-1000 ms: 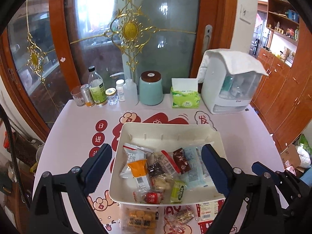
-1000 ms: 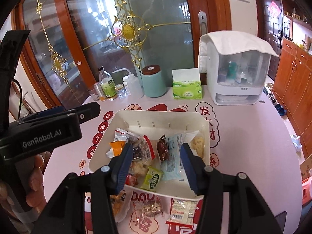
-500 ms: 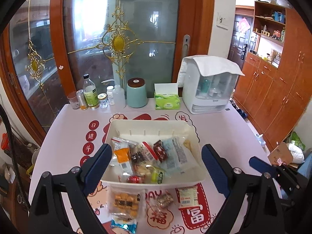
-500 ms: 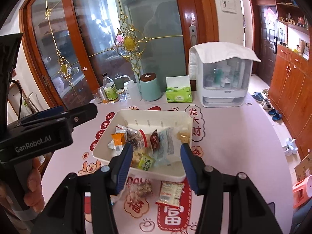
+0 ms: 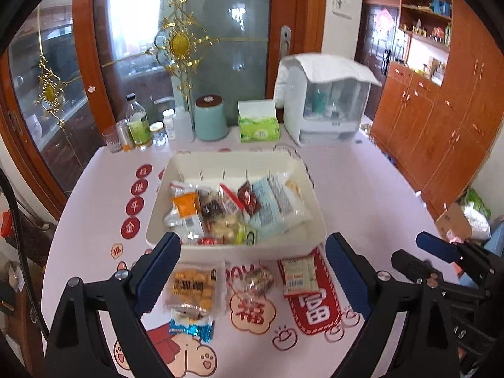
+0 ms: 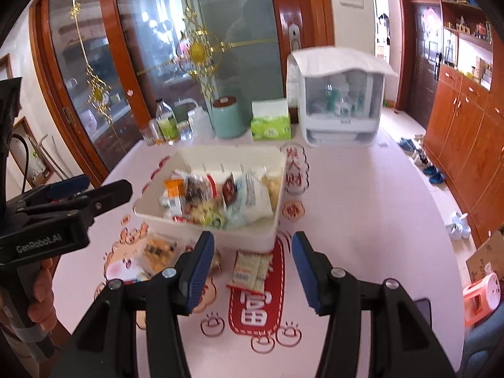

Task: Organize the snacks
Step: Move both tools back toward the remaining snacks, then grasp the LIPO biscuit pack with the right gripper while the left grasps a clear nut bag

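Left gripper [image 5: 252, 267]: hovering above the near edge of the table, its blue-padded fingers [image 5: 157, 264] standing wide apart and gripping nothing.
Right gripper [image 6: 252, 267]: hanging beside it over the same edge, fingers parted and empty, a smaller gap than the left one's.
Hand [image 6: 37, 299]: a person's fingers are wrapping the left gripper's handle, showing at the lower left of the right wrist view.
Loose snacks: four packets are lying on the table just in front of the bin, between the grippers and its near wall — a clear bag of orange crackers [image 5: 192, 286], a blue packet [image 5: 190, 327] partly tucked under that bag, a small brown wrapped snack [image 5: 256, 282], and a pale flat packet [image 5: 299, 272] with a barcode.
White bin [image 5: 310, 189]: sitting mid-table, already holding a heap of packets; an orange-labelled pack [image 5: 186, 204] and a pale blue bag [image 5: 274, 204] are the clearest, the rest blurring together.
Table [image 5: 362, 195]: wearing a pink cover printed with red characters.
Back row: a teal canister [image 5: 210, 118], a green tissue box [image 5: 259, 126], a white appliance [image 5: 327, 104] and a cluster of small bottles and jars [image 5: 141, 129] are lining the far edge against the glass door [image 5: 220, 31].
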`<state>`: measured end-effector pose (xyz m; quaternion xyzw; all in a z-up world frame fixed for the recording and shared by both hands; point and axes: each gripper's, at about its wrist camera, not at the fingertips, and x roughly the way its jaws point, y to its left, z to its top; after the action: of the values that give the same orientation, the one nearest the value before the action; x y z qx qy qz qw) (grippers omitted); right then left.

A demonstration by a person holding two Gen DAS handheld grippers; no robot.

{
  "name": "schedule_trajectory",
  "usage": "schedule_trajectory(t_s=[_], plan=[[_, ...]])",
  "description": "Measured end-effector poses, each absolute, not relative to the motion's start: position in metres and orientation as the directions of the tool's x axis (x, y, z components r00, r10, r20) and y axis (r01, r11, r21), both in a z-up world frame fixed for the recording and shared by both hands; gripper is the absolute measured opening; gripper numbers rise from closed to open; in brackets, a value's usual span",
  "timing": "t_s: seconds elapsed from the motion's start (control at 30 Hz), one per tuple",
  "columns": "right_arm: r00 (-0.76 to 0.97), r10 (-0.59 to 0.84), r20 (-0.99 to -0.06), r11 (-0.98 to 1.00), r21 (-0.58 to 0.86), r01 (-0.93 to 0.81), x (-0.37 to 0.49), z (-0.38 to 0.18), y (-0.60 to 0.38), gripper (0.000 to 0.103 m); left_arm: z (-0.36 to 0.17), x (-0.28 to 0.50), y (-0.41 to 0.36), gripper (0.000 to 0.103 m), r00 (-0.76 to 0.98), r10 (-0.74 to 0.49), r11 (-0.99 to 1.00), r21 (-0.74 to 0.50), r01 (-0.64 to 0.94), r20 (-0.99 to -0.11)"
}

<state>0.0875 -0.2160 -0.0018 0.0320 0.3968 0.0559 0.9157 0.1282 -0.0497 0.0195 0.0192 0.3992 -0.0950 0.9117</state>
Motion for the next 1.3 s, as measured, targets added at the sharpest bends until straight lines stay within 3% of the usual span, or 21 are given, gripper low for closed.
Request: schedule_trajectory(t_s=[0.63, 0.9, 1.3], plan=[[0.506, 0.165, -0.847, 0.981, 0.195, 0.007, 0.103, -0.106, -0.221, 0.052, -0.125, 0.149, -0.076, 0.093, 0.477, -0.16, 0.85, 0.124, 0.511, -0.864], [0.443, 0.203, -0.873, 0.969, 0.245, 0.04, 0.135, -0.149, -0.213, 0.052, -0.16, 0.182, -0.082, 0.087, 0.396, -0.194, 0.811, 0.08, 0.579, -0.898], [0.365, 0.173, -0.915, 0.974, 0.215, 0.077, 0.189, -0.2, -0.192, 0.052, -0.189, 0.209, -0.08, 0.087, 0.284, -0.246, 0.743, 0.008, 0.669, -0.927]])
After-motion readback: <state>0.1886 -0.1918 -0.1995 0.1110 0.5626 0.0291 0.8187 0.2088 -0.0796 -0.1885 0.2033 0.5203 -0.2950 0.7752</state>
